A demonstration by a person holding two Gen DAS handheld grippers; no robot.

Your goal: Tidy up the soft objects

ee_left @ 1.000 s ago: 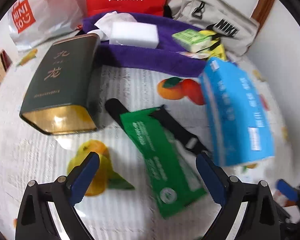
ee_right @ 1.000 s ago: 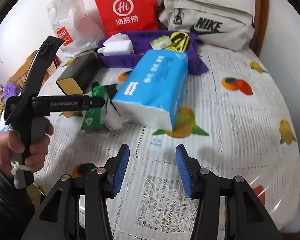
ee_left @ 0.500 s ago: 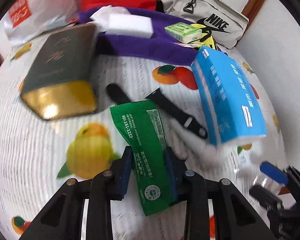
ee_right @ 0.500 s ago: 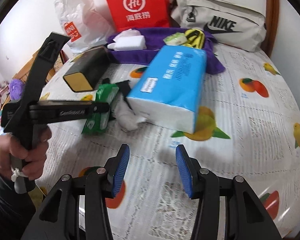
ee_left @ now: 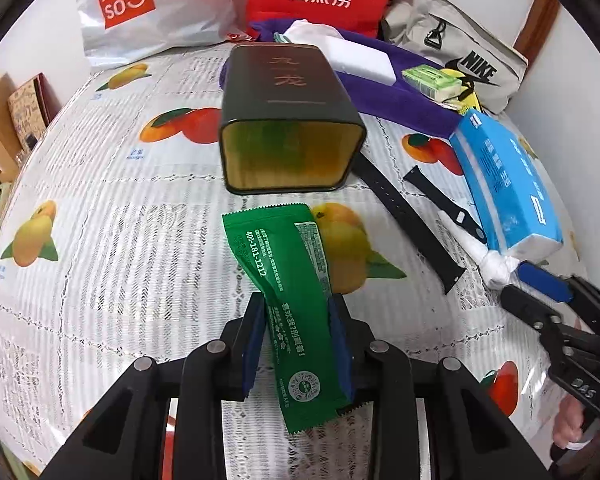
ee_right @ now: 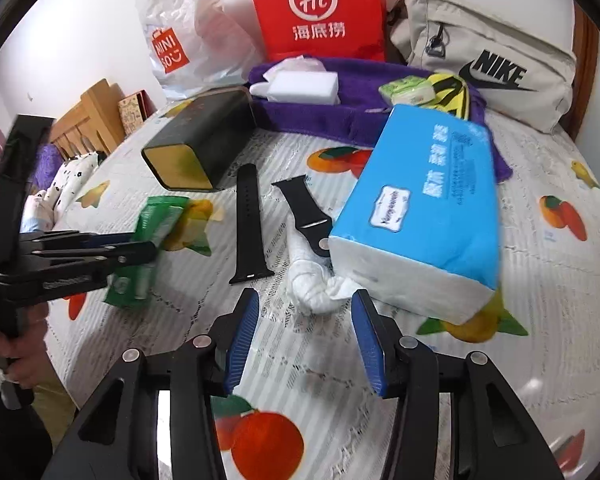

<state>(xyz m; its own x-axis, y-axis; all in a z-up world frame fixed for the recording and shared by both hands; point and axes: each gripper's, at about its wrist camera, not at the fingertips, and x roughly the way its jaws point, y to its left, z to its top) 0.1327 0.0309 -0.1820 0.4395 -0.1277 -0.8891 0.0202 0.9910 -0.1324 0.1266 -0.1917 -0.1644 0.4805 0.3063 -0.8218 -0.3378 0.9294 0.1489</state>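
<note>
The fingers [ee_left: 255, 344] of the left gripper [ee_left: 298, 344] are pinched on the green packet [ee_left: 284, 280], their blue pads pressing its lower half from both sides while its top edge points toward the dark tin [ee_left: 290, 120]. That tin lies on its side on the fruit-print tablecloth [ee_left: 100, 240], gold-lined mouth facing the packet, just beyond it. The right gripper [ee_right: 306, 340] hangs with its fingers spread wide and holding nothing, directly in front of a crumpled white tissue wad [ee_right: 310, 280]. The wad touches the near corner of the blue tissue pack [ee_right: 428, 216], which lies on the cloth to the right. Two black watch strap halves [ee_right: 248, 220] lie between the tin and the blue pack, one partly over the wad. Farther back, a purple towel [ee_right: 312, 120] carries a white sponge block [ee_right: 304, 88] and a small green tissue packet [ee_right: 408, 89]. Against the wall stand a red paper bag [ee_right: 320, 12], a white Miniso bag [ee_right: 188, 40] and a beige Nike bag [ee_right: 488, 56].
</note>
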